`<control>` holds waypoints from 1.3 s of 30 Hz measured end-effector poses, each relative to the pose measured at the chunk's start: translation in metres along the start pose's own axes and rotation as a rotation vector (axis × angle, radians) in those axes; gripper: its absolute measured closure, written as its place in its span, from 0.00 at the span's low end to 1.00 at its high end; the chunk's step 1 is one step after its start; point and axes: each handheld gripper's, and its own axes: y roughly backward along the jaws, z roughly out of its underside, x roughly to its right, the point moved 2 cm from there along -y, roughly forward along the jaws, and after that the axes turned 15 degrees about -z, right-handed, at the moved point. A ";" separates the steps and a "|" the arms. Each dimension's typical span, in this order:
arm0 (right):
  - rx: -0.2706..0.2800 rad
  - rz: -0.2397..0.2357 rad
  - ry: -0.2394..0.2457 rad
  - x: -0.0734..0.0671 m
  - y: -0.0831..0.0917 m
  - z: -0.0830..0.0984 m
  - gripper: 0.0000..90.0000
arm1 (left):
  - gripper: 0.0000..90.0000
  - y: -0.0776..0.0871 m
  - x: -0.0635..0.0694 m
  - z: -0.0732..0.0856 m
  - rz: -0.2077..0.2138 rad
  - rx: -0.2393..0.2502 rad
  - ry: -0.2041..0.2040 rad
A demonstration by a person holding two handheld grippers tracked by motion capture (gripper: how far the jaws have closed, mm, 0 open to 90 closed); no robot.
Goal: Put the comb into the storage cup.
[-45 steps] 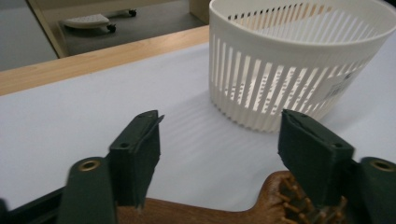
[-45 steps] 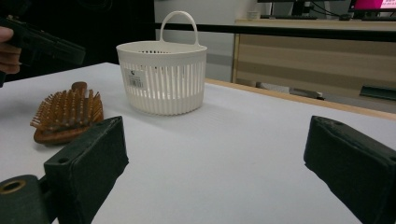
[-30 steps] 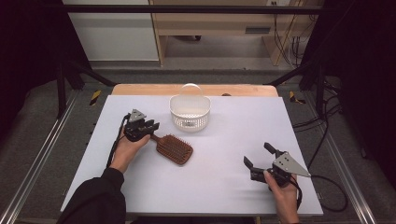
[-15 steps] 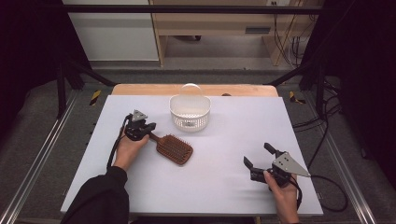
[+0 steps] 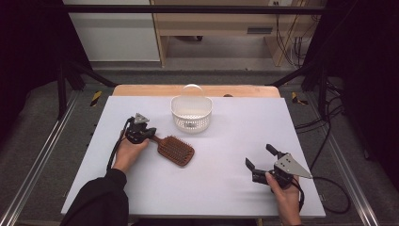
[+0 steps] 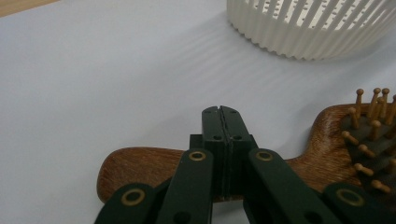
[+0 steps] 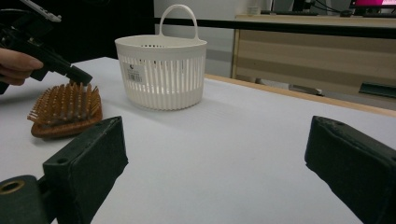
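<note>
A brown wooden hairbrush (image 5: 175, 150) lies bristles up on the white table (image 5: 226, 197), its handle (image 6: 140, 170) pointing left. My left gripper (image 5: 149, 135) sits over that handle. In the left gripper view its jaws (image 6: 220, 112) are pressed together, with the handle running beneath and behind them and nothing visible between the pads. My right gripper (image 5: 259, 156) rests open near the front right of the table, its jaws (image 7: 215, 154) wide apart and empty. It faces the hairbrush (image 7: 65, 109) and the left gripper (image 7: 81, 77).
A white slatted plastic basket (image 5: 190, 113) with a loop handle stands just beyond the brush, close to the left gripper (image 6: 317, 28) and in the right gripper view (image 7: 161, 70). The table's wooden far edge (image 5: 141, 90) lies behind it. Cables trail from both grippers.
</note>
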 end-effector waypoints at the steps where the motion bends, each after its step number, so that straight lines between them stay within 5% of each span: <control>1: -0.001 0.000 0.000 0.000 0.000 0.000 0.06 | 1.00 0.000 0.000 0.000 0.002 -0.003 -0.003; 14: 0.003 0.002 0.000 0.000 0.000 0.000 0.06 | 1.00 0.007 0.002 0.013 0.007 -0.042 -0.024; 27: 0.000 0.000 0.001 0.000 0.000 0.000 0.06 | 1.00 0.029 0.009 0.025 0.017 -0.058 -0.097; 39: -0.005 0.001 0.001 0.000 -0.001 0.000 0.06 | 1.00 0.038 0.012 0.033 0.033 -0.063 -0.106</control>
